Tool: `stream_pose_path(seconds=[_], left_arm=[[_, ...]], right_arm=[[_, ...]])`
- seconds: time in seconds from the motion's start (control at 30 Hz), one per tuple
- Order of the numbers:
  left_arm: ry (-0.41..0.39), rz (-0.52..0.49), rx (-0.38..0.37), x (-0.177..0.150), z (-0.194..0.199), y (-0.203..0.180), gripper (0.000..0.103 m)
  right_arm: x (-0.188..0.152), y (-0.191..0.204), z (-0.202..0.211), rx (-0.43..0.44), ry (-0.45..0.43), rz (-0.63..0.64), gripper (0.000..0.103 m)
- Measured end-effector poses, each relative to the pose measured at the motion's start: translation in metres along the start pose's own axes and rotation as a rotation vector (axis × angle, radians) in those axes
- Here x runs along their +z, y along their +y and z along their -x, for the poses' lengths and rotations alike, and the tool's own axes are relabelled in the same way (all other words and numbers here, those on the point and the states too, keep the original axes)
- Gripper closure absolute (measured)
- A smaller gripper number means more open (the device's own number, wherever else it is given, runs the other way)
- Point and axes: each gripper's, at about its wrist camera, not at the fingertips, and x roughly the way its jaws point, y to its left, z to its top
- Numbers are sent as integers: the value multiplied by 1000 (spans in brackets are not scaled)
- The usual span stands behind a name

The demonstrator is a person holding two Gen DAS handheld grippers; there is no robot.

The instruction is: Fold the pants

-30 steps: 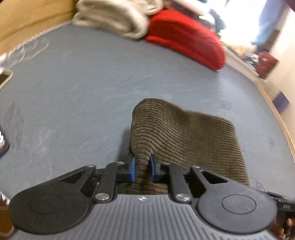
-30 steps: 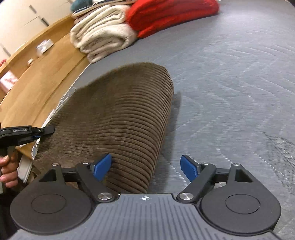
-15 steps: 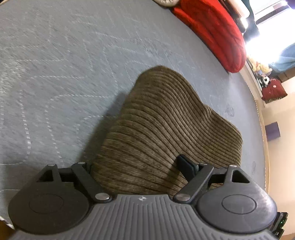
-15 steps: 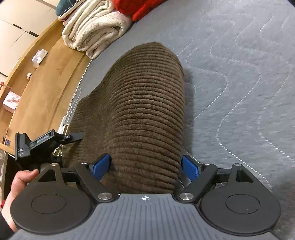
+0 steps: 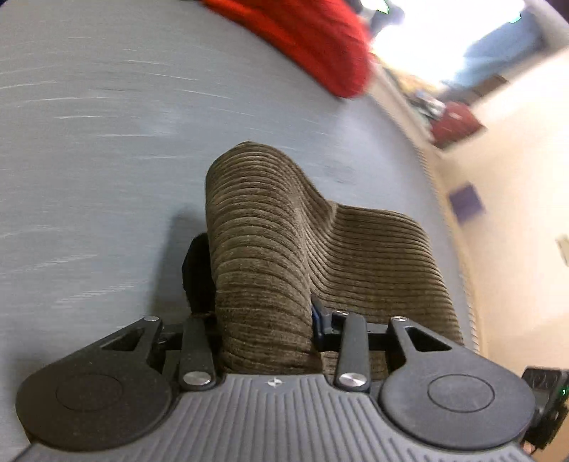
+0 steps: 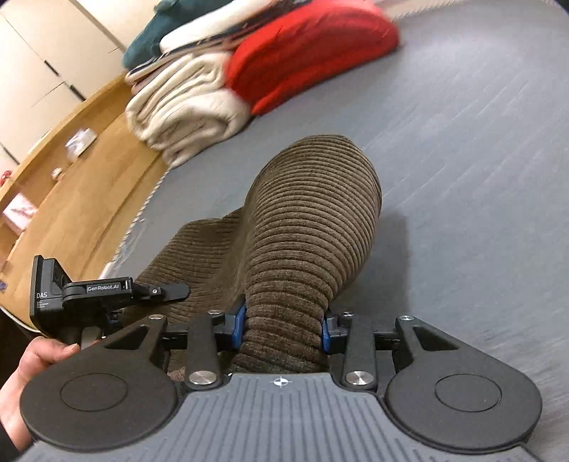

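On the grey quilted mattress [image 6: 480, 149] lie the brown corduroy pants [image 6: 313, 227], folded into a thick bundle, and both grippers grip its near edge. The left gripper [image 5: 263, 320] pinches one raised ridge of the pants between its fingers; only the blue pad [image 5: 316, 316] on one side shows, the other side is hidden behind the cloth. The right gripper [image 6: 282, 323] squeezes another thick roll of the pants between its two blue pads [image 6: 240, 321]. Between the two grips the cloth sags into a shallow valley.

Beyond the pants, at the far end of the mattress, lies a red folded blanket [image 6: 313, 53], and just beside it a cream folded blanket [image 6: 188, 106] with other folded textiles [image 6: 185, 32] on top. Past the pants, along the mattress edge, runs a wooden ledge [image 6: 71, 199] with small items too blurred to name. The person's left hand [image 6: 32, 366] holds the left gripper's handle close to the pants.
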Motion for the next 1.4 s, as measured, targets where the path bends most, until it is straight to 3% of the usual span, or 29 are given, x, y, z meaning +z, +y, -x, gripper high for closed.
stream_pose_path(seconds=[0.13,0.2,0.23,0.27,0.33,0.37,0.4,0.43,0.5,0.6,0.67,0.7,0.73,0.77,0.87,0.93,1.0,1.03,1.07,1.17,1.23,1.37,1.4], left_arm=[[24,-73,-129,-8,-36,-54,60],[55,-100,-158,-13,-53,-70,52],[62,-138,-120,-17,-61,-78,46],[39,-189,-41,-20,-64,-85,46],[-23,-318,180,-27,-64,-99,46],[-47,-350,215,-30,-61,-102,46],[-60,-358,189,-32,-56,-104,47],[-58,-357,119,-33,-49,-107,51],[-47,-407,4,-42,-40,-117,51],[7,-536,-53,-63,-41,-131,63],[97,-609,-44,-79,-57,-136,76],[160,-644,6,-87,-74,-138,82],[212,-680,78,-96,-88,-134,98],[233,-695,125,-99,-95,-129,99],[231,-654,102,-90,-93,-130,98],[164,-623,71,-78,-79,-132,95],[53,-583,68,-63,-64,-132,71],[-16,-537,69,-53,-60,-133,48],[-59,-485,62,-45,-59,-133,36],[-88,-308,21,-18,-76,-123,33],[-82,-231,27,-6,-94,-117,33],[-54,-48,-5,11,-131,-93,34],[-26,0,-26,12,-142,-87,39]], right_arm=[[24,-33,58,-73,-50,90,64],[33,-55,84,-97,-78,128,63],[34,-67,93,-114,-82,136,62],[33,-84,98,-153,-73,122,55],[31,-112,95,-361,-19,72,53],[28,-121,96,-516,1,66,58],[24,-125,101,-584,-20,77,58],[21,-126,110,-576,-55,78,58],[15,-126,126,-460,-101,32,58],[0,-114,127,-339,-81,89,58],[-13,-112,114,-298,25,146,58],[-19,-114,107,-308,86,173,59],[-27,-114,99,-336,137,228,59],[-32,-113,97,-352,157,293,60],[-31,-111,100,-319,175,310,59],[-26,-119,104,-302,180,314,60],[-23,-127,112,-279,149,252,62],[-17,-129,115,-271,116,215,62],[-14,-129,114,-273,86,194,62],[-4,-135,112,-289,15,119,58],[-1,-139,100,-284,45,106,58],[-6,-132,83,-334,87,204,55],[-6,-130,82,-338,89,214,54]])
